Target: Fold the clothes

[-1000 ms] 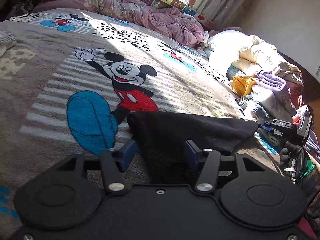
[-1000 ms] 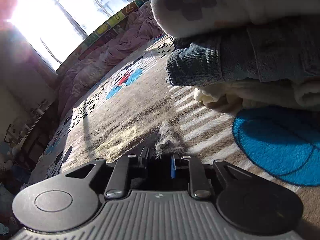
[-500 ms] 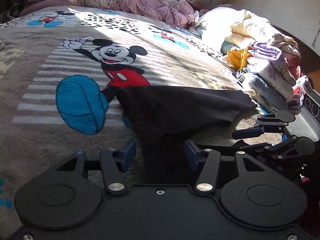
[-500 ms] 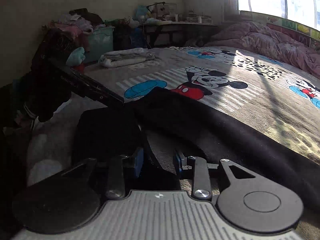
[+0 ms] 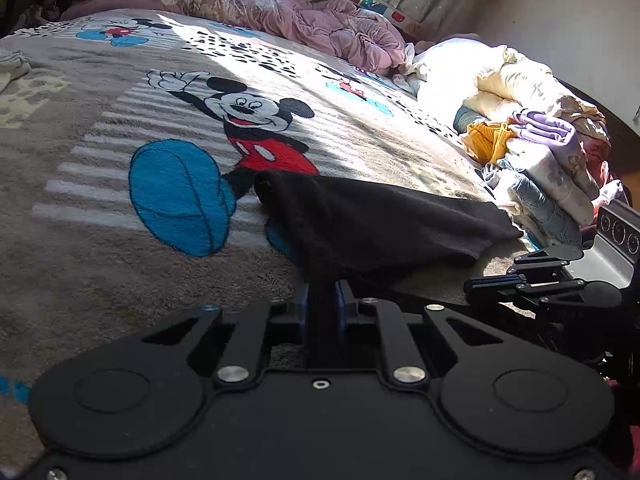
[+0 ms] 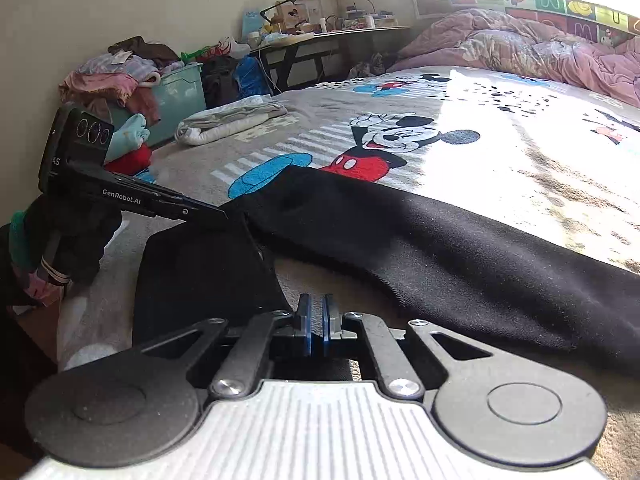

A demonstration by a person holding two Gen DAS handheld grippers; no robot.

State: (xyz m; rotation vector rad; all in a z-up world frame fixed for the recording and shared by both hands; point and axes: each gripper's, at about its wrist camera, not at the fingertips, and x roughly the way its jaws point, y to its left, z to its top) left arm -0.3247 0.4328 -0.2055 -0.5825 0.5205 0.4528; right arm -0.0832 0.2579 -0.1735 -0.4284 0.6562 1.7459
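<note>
A black garment (image 5: pixel 372 220) lies on the Mickey Mouse blanket (image 5: pixel 120 264) near the bed's front edge; in the right wrist view it (image 6: pixel 460 248) stretches from left to right. My left gripper (image 5: pixel 322 298) is shut on the garment's near edge. It also shows in the right wrist view (image 6: pixel 224 213) at the left, pinching the cloth. My right gripper (image 6: pixel 316 312) has its blue pads nearly together beside a black fold (image 6: pixel 200 272); whether cloth sits between them is unclear. It shows in the left wrist view (image 5: pixel 472 284) at the right.
A pile of clothes (image 5: pixel 532 160) sits at the bed's right side. A pink quilt (image 5: pixel 260 4) lies along the far edge. A folded grey-white garment (image 6: pixel 228 120) lies far left. A teal bin with clothes (image 6: pixel 176 92) and a cluttered desk (image 6: pixel 320 36) stand beyond.
My left gripper has closed on the black garment's near edge. My right gripper left the pile, swung toward the garment, and its jaws came together.
</note>
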